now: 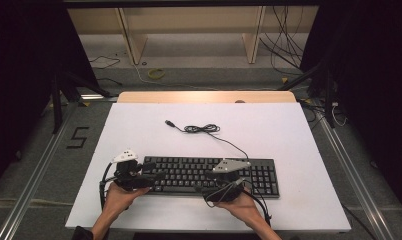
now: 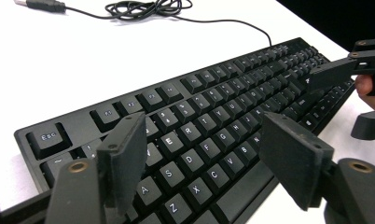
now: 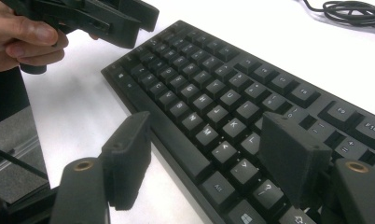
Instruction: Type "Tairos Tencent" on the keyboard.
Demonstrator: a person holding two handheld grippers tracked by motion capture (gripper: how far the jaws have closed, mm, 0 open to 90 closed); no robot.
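1. A black keyboard [image 1: 209, 175] lay flat on the white table [image 1: 289, 140], at the near middle of it, with its long side running left to right.
2. The left gripper [image 2: 202, 158] was over the left end of the keyboard, above the letter keys. Its jaws stood wide apart and nothing was between them (the pads touched no key that I could see).
3. The right gripper [image 3: 206, 161] hovered at the near edge of the keyboard, right of its middle. Its jaws also stood wide and gripped nothing.
4. The keyboard's cable [image 1: 204, 129] ran to the far side, partly bundled in a small coil, and its plug [image 1: 169, 122] lay free on the table.
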